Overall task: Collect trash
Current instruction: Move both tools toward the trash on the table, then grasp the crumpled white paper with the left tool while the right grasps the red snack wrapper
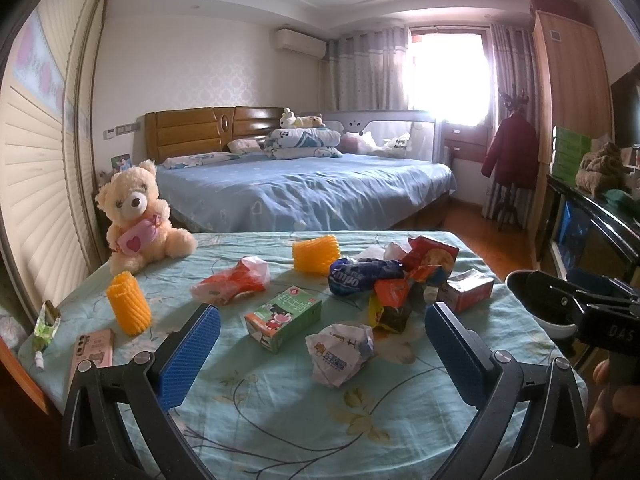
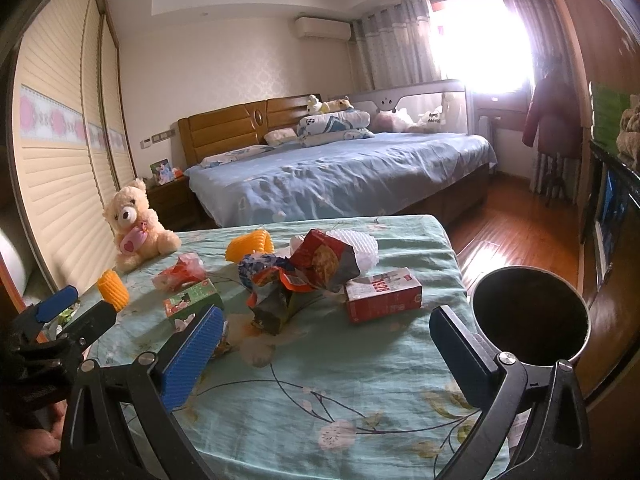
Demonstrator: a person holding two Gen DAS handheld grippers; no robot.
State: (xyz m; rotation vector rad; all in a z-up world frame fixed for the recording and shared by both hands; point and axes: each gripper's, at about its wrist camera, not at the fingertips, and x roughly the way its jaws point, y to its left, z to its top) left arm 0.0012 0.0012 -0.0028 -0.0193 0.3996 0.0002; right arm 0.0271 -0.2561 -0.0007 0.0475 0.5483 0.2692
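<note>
Left wrist view cuts off much at its edges: the bin [image 1: 532,300] beside the table shows only a sliver of white rim behind the right gripper [image 1: 576,296], and a hand [image 1: 608,400] at the far right is half out of frame. At the table's left edge a pink box [image 1: 94,350] carries print too small to read, and a green wrapper [image 1: 46,326] hangs partly over the side.

The left gripper [image 1: 320,344] hovers low over the floral tablecloth [image 1: 280,420], its blue pads [image 1: 192,356] spread wide with nothing between them but the cloth and, further off, a crumpled white wrapper [image 1: 340,354] whose blue printing is illegible. Just beyond lies a green carton [image 1: 282,316] with Chinese characters and a cartoon figure. A blue packet [image 1: 362,276] reads "mpo" — the rest is folded under.

Right wrist view shows the right gripper [image 2: 324,360] likewise agape and empty above the cloth. The trash sits heaped mid-table: a red snack bag [image 2: 324,260] over tangled wrappers [image 2: 276,300], and a red carton [image 2: 382,294] printed with upside-down digits I cannot read surely. The bin's [image 2: 530,316] dark interior hides any contents — its near rim is blocked by the gripper's finger. A teddy bear [image 2: 136,224] sits at the far left corner, two yellow foam sleeves [image 2: 112,286] nearby.
</note>
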